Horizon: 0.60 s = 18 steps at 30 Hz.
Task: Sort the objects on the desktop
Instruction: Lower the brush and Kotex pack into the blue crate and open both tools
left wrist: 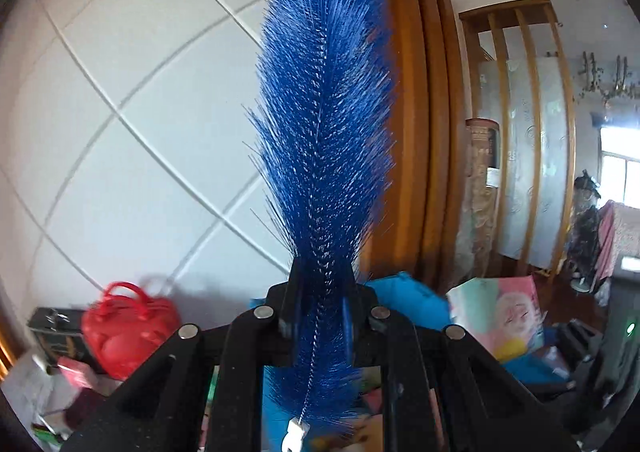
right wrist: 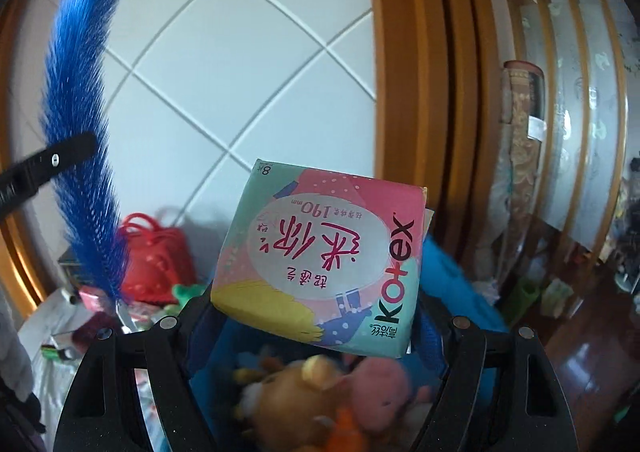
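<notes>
Bright daylight enters from a window (left wrist: 624, 176) at three o'clock; clutter at six o'clock blurs, edges bend.

Bristly blue brush (left wrist: 326, 124); glossy plastic-wrapped packet (right wrist: 320, 260); varnished wood frame (right wrist: 420, 72).

Count's in: 1 blue bristle brush (left wrist: 324, 140), standing at 12 o'clock in the left wrist view, and 1 pink-and-green Kotex pack (right wrist: 320, 256) dead centre in the right wrist view. 1 red handbag (left wrist: 130, 326) sits at 8 o'clock in the left view, w/ 1 dark box (left wrist: 54, 336) just beside it at 9. Soft toys at 6 o'clock in the right view: at least 2, i.e. 1 brown (right wrist: 296, 396) and 1 pink (right wrist: 380, 384), but that pile's too blurred to count further.
</notes>
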Each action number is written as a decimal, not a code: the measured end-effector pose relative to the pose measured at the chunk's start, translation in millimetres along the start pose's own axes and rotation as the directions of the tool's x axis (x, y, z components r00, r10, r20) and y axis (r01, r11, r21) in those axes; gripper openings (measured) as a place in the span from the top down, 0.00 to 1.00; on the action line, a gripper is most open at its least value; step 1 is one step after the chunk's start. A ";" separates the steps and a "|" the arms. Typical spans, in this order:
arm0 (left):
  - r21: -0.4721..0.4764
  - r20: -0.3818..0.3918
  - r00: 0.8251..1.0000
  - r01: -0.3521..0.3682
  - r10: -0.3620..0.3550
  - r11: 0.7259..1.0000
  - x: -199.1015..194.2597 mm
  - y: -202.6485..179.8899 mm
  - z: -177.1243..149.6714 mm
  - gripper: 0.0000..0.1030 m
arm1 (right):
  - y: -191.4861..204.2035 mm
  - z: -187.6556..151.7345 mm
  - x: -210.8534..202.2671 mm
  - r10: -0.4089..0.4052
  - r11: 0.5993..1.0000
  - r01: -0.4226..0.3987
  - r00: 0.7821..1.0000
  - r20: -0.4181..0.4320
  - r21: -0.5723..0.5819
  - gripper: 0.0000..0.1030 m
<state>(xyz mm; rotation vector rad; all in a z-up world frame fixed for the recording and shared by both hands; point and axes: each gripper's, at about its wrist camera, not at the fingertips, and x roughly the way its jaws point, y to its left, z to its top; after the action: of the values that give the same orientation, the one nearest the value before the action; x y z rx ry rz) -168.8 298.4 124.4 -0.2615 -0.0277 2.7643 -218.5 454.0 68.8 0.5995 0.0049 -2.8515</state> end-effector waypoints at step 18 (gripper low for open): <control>0.111 -0.516 0.843 -0.114 0.155 0.987 180.8 -75.6 -106.4 0.78 | -71.8 -49.8 140.9 0.012 0.995 -0.041 0.960 -0.279 -0.095 0.22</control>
<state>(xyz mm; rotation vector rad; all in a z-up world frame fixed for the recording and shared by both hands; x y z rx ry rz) -288.3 432.0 -8.2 -1.0233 0.2454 2.7216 -340.1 495.4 -36.0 0.9650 0.1840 -2.6967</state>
